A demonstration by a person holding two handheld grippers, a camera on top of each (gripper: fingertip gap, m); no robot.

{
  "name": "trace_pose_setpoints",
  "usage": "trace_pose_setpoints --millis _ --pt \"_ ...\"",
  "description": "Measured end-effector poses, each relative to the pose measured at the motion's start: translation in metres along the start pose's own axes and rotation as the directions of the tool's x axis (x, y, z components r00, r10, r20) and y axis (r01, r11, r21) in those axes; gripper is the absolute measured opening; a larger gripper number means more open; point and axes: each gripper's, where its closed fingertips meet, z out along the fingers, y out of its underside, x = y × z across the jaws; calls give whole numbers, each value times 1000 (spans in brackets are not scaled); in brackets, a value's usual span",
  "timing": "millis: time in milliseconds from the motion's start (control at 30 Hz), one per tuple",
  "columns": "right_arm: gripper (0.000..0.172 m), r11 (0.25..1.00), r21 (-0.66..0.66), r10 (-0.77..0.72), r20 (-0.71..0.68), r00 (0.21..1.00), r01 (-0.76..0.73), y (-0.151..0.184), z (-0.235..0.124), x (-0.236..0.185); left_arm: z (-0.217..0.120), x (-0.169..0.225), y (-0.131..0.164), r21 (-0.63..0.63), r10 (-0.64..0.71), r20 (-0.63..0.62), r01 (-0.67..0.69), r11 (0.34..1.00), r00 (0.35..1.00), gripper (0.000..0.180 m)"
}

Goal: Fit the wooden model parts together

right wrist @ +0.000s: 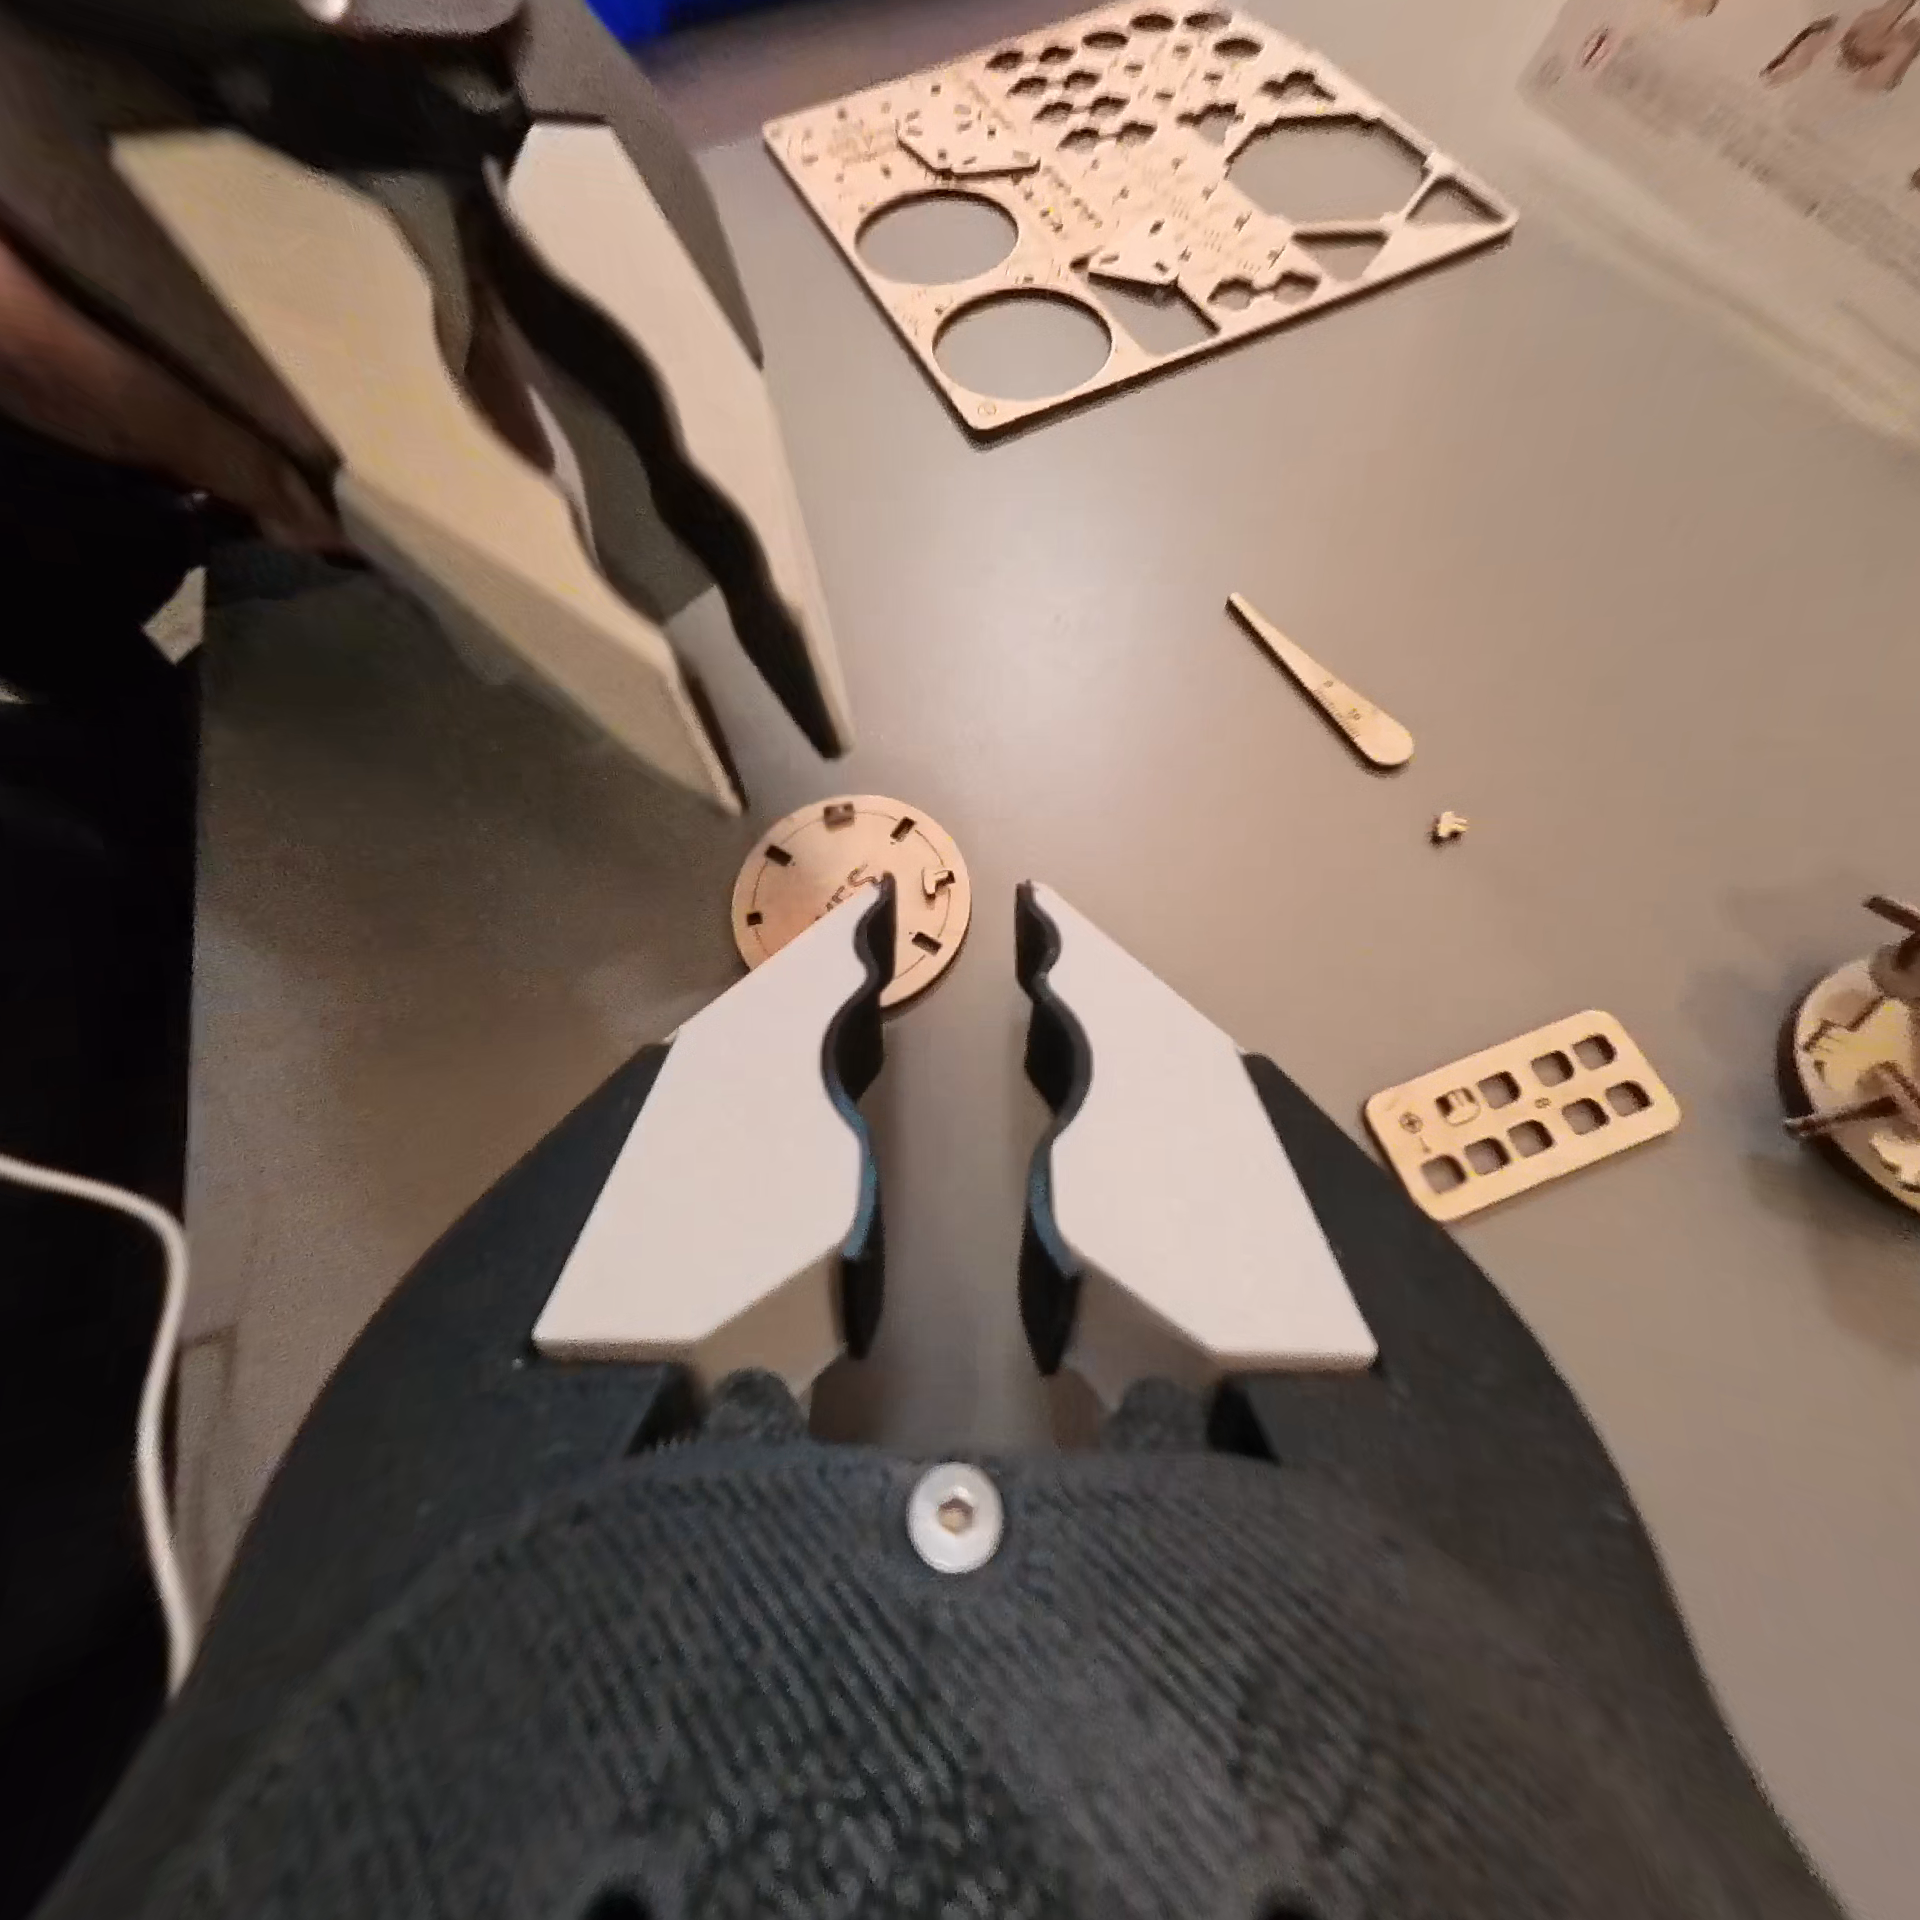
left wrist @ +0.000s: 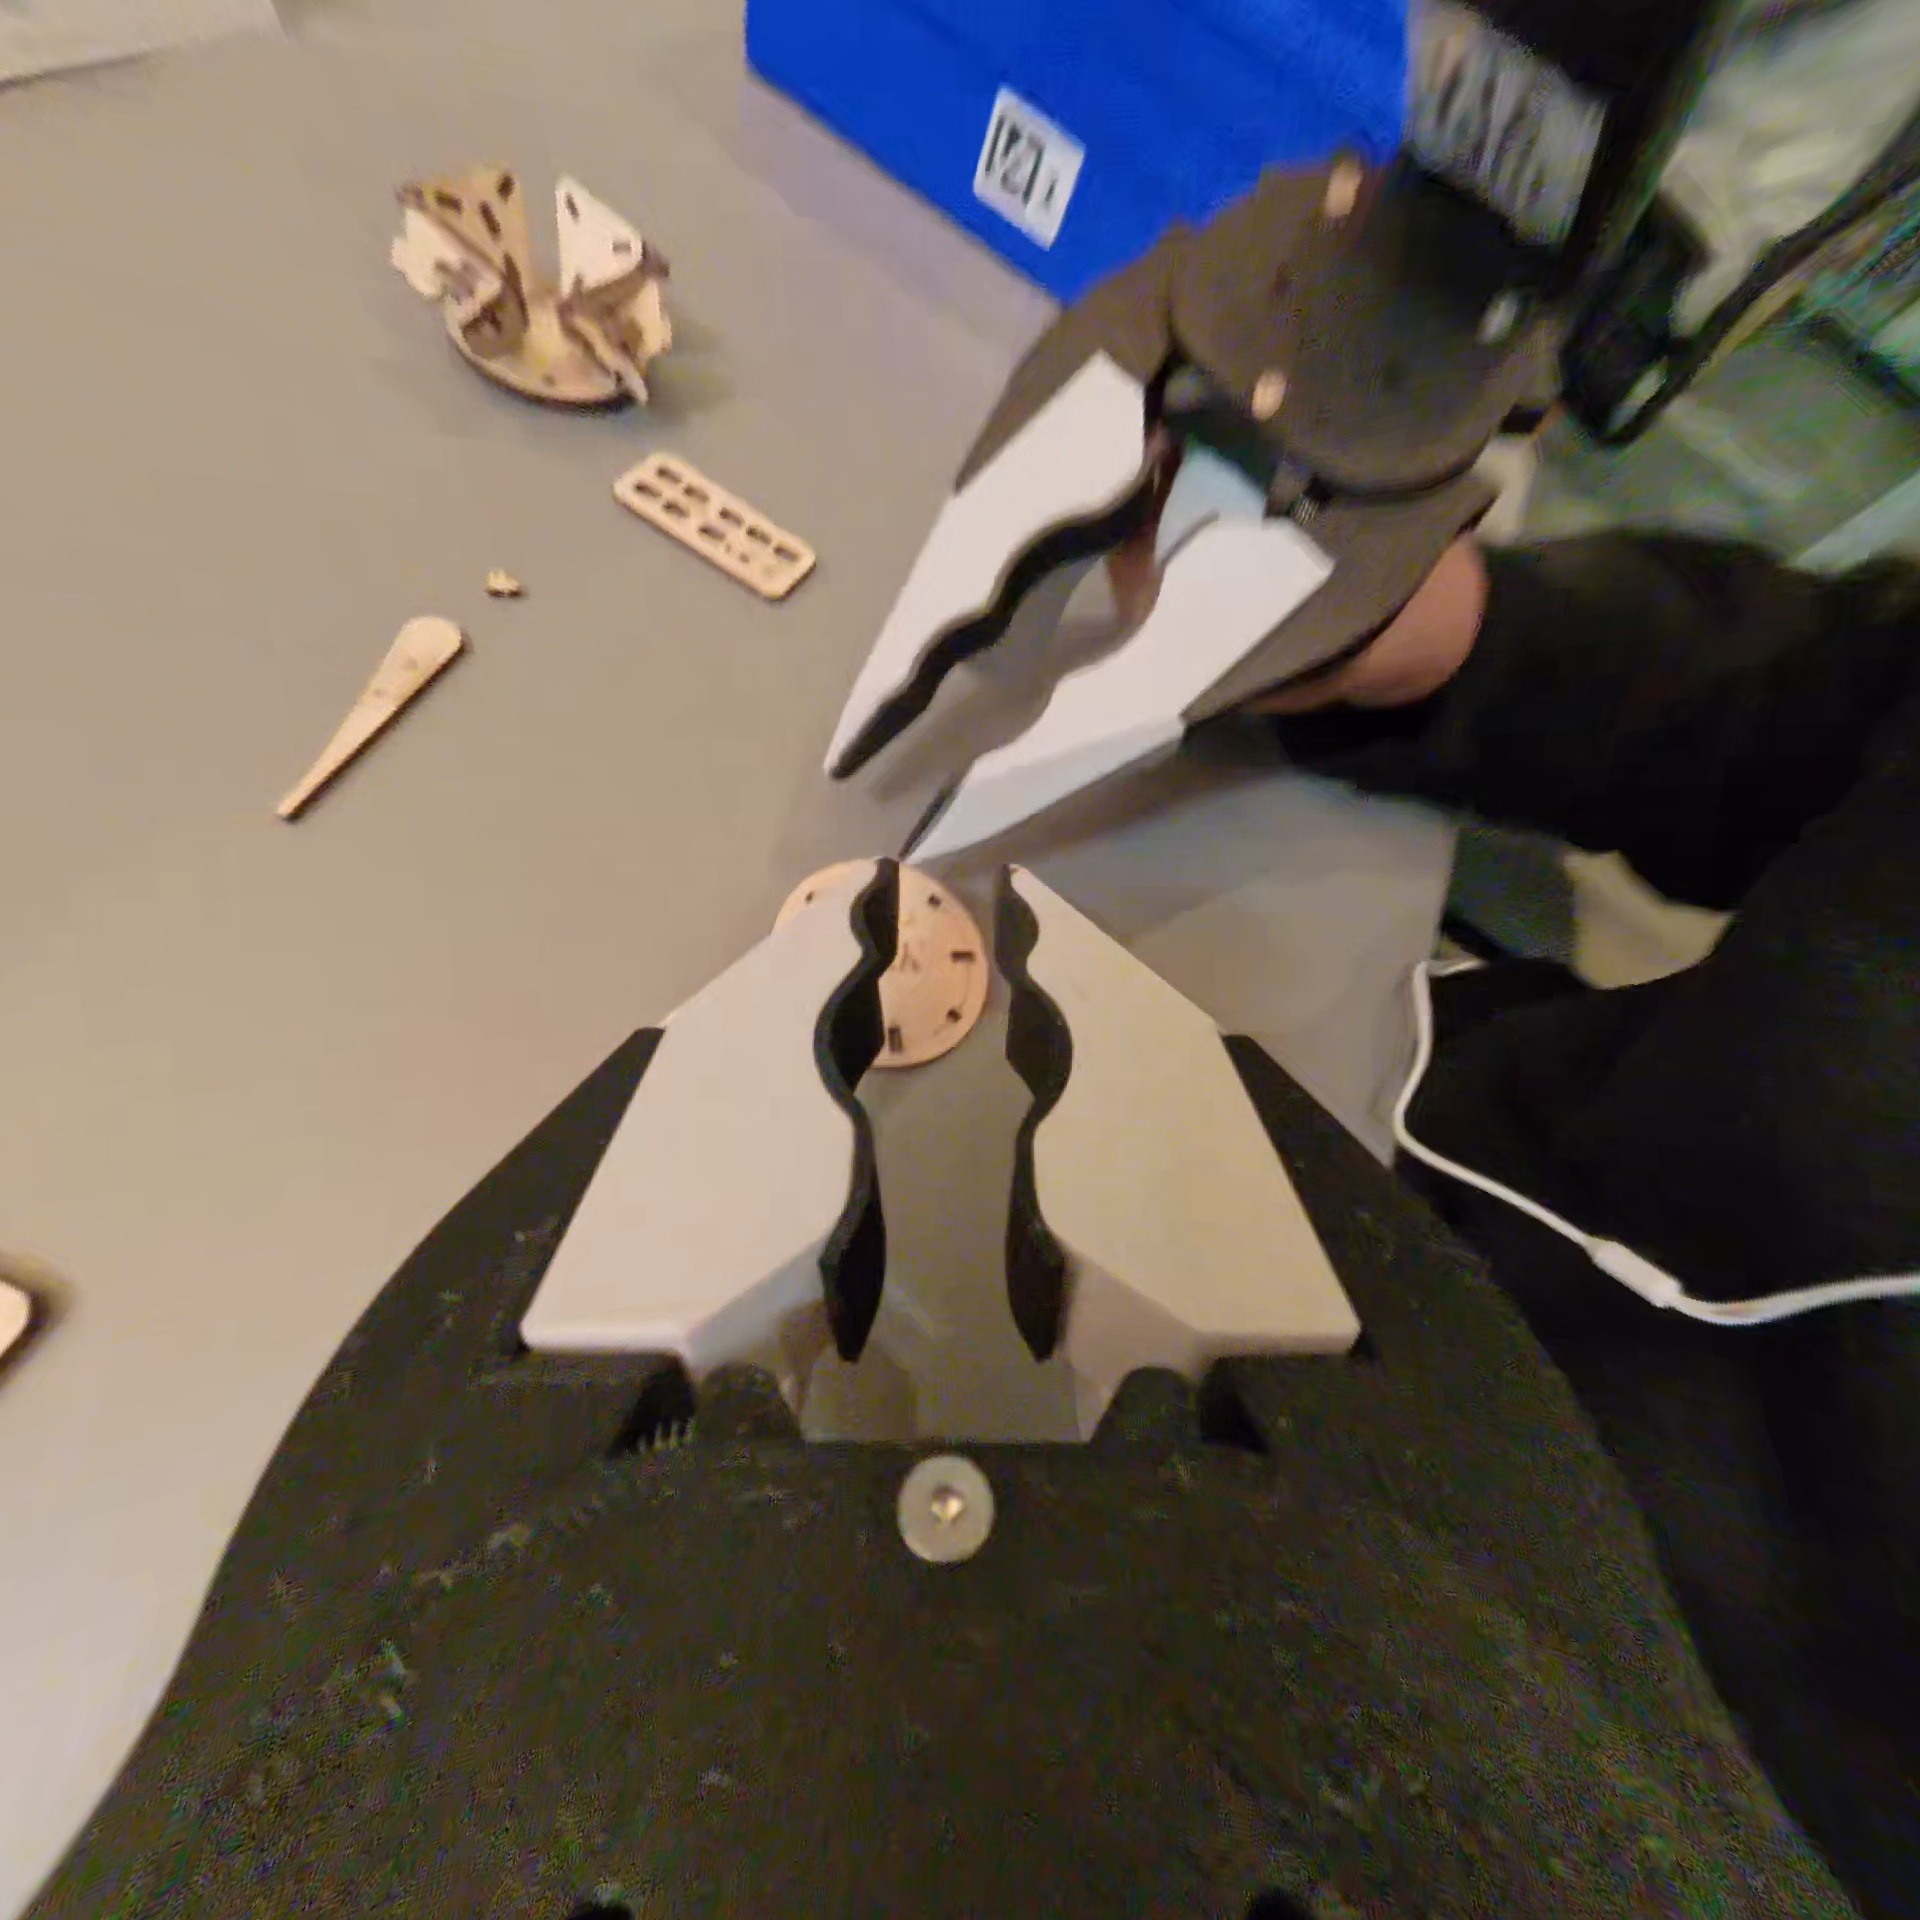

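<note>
**A:** What have I got at the left gripper (left wrist: 940, 878)?

**B:** From my station, its jaws stand parted with nothing between the pads. The round wooden disc (left wrist: 930, 982) lies flat on the grey table (left wrist: 260, 935) under the tips; the left finger (left wrist: 727, 1091) covers part of it.

**A:** And the right gripper (right wrist: 956, 894)?

**B:** Open too, holding nothing. In its own view the disc (right wrist: 821, 904) sits beneath its left fingertip, and bare table shows between the pads. I can't tell whether that tip touches the wood. In the left wrist view the right gripper (left wrist: 883, 800) hangs just beyond the disc, blurred, a hand (left wrist: 1403, 634) behind it.

**A:** What else is around?

**B:** A tapered wooden stick (right wrist: 1325, 686) lies well off to one side, with a tiny wooden chip (right wrist: 1447, 826) near it. A slotted wooden strip (right wrist: 1522, 1112) sits nearer the right gripper, beside a partly built wooden model (left wrist: 535, 286) on a round base. Farther back is a laser-cut plywood sheet (right wrist: 1132, 208) with circular holes. A blue box (left wrist: 1070, 114) stands at the table's far edge, and a white cable (left wrist: 1455, 1174) runs over dark cloth.
</note>
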Motion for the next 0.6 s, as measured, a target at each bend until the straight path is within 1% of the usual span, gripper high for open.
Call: trace_pose_setpoints --millis 33,67,100,167,200,333,467,600 --pt "21 1000 22 -7 -18 1000 8 0 -1 0 -1 0 -5 19 -13 -34 13 1000 999 14" --pt "21 999 30 -21 -39 999 22 0 -3 0 1 -2 -4 7 -17 -43 17 1000 999 13" --pt "20 998 48 -42 -67 997 46 -3 -5 1 4 -7 1 -32 -14 -22 13 999 1000 14" --pt "13 994 74 -75 -96 993 82 -6 -8 0 13 -14 13 -111 21 21 -19 994 1000 16" --pt "13 994 73 -79 -102 992 86 -6 -9 0 17 -17 17 -135 37 40 -31 990 999 19" --pt "14 994 89 -55 -90 994 63 -6 -12 -2 25 -19 18 -146 51 56 -43 988 997 25" --pt "14 993 117 -17 -67 998 25 -9 -15 0 29 -20 24 -180 22 35 -16 984 999 27" --pt "15 991 135 8 -58 998 0 -10 -17 2 26 -14 26 -187 -8 6 9 982 1000 26"
